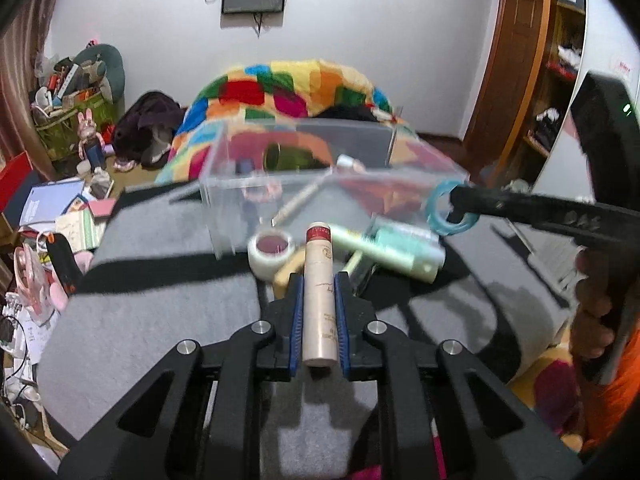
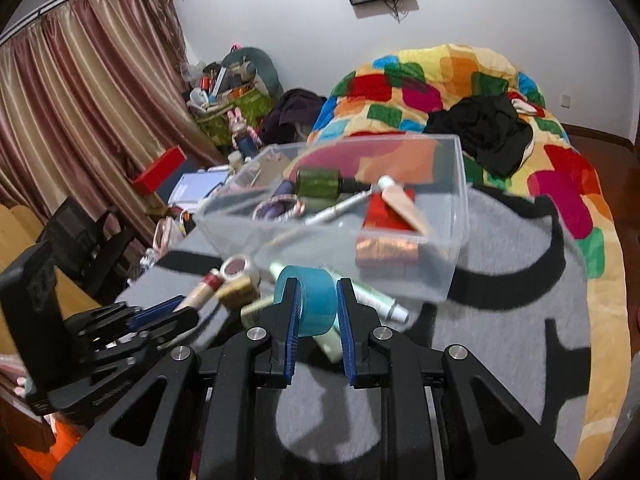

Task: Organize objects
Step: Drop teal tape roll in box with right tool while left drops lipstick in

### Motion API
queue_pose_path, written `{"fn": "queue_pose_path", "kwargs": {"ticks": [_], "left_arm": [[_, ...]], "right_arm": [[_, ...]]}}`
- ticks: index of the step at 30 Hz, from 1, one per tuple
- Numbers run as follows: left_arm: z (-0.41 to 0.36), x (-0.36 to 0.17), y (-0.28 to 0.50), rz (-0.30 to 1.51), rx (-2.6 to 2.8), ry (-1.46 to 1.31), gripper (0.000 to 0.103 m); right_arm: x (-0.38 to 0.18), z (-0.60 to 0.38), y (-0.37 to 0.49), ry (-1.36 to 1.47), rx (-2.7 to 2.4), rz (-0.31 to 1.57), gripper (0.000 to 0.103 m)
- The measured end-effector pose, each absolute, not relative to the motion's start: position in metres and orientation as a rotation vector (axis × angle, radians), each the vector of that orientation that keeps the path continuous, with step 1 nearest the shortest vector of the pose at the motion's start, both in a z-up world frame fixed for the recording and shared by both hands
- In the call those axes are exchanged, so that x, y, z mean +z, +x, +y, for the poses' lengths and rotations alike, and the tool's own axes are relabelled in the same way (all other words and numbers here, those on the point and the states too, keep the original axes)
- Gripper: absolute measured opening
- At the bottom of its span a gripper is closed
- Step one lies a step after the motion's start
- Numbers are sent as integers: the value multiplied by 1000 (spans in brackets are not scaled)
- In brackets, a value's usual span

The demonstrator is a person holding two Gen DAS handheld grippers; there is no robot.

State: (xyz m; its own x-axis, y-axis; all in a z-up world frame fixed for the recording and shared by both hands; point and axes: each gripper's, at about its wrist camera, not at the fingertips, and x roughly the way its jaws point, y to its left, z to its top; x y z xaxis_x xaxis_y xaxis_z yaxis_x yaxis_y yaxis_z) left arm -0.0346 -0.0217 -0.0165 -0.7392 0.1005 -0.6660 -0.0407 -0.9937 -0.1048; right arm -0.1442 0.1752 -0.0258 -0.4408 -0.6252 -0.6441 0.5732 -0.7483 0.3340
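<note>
Right wrist: blue tape roll point(image 2: 310, 300) between fingers point(image 2: 290, 312)

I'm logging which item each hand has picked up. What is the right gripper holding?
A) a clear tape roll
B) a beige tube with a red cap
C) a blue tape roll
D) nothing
C: the right gripper is closed on the blue tape roll, while the beige tube sits in the left gripper.

Plastic bin point(image 2: 452, 240) taken as reference. Inside it: bottle point(image 2: 318, 183), pen point(image 2: 340, 207), tube point(image 2: 400, 200), hair ties point(image 2: 278, 206). Just before it on mat point(image 2: 500, 344): tape roll point(image 1: 269, 249), cream tube point(image 1: 319, 280), spray bottle point(image 1: 394, 250). Behind it: blanket point(image 2: 440, 76).
</note>
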Motion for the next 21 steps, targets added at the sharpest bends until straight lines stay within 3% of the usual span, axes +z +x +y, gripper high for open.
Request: {"fn": "queue_pose_path", "kwargs": {"ticks": [15, 21], "left_arm": [[-44, 6, -99, -251, 2897, -1103, 14], [-48, 0, -125, -271, 2851, -1176, 14]], "right_arm": [[-20, 170, -202, 1052, -2253, -244, 17], [-32, 153, -221, 1118, -2249, -197, 17]]}}
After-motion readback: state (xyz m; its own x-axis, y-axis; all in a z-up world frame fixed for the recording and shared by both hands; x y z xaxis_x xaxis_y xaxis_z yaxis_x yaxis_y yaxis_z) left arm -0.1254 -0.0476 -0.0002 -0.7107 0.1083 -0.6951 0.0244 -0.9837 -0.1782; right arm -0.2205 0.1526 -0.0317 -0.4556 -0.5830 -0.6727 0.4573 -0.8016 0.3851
